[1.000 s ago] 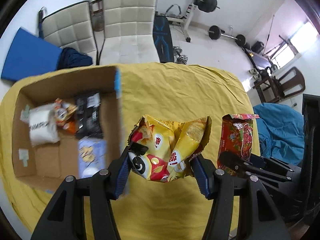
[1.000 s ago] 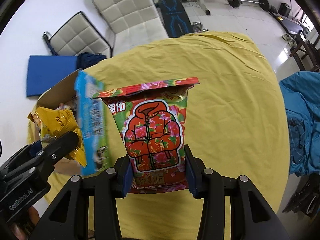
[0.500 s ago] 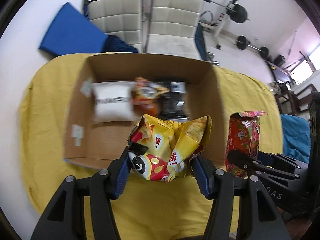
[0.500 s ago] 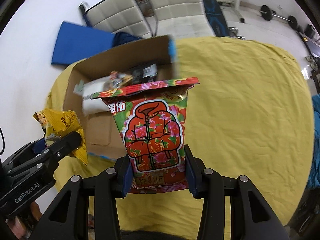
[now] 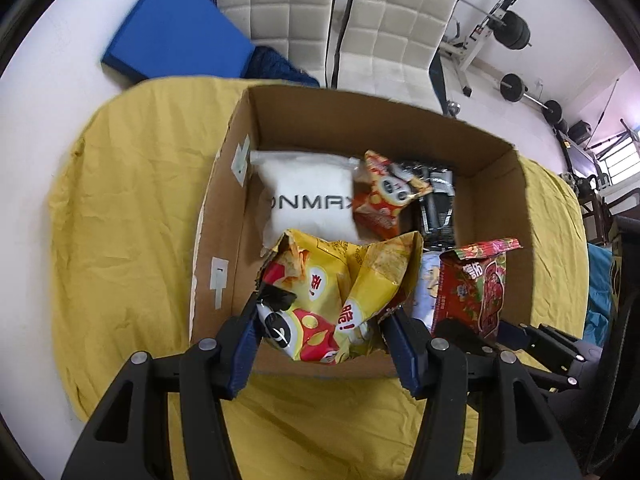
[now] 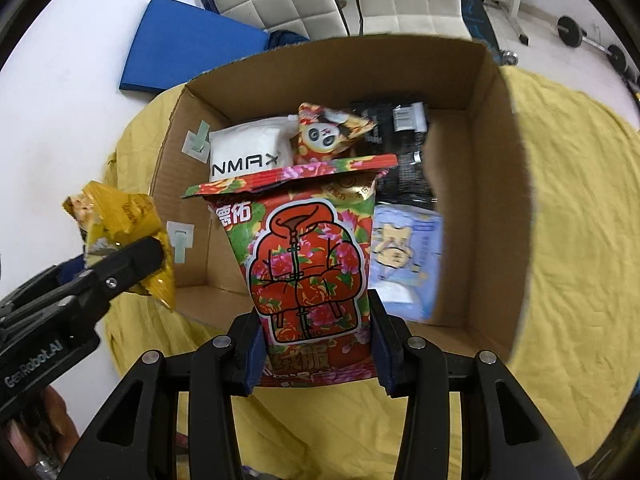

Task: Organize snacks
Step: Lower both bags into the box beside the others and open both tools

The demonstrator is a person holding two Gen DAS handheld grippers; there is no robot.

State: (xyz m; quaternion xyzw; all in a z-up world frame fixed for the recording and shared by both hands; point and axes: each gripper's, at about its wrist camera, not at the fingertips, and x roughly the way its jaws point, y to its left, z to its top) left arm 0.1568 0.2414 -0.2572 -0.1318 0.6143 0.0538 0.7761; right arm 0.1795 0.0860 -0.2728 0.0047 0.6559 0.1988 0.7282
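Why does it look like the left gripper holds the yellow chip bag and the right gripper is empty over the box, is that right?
Not quite. The right gripper is shut on a red flowered snack bag, as the right wrist view shows. The left gripper does hold the yellow chip bag over the box.

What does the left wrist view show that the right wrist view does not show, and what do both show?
Only the left wrist view shows the printed front of the yellow chip bag between the left gripper's jaws. Only the right wrist view shows the front of the red flowered packet with its jacket picture, clamped in the right gripper. Both show the cardboard box on the yellow cloth, holding the white pouch, the panda packet, a black packet and a light blue packet.
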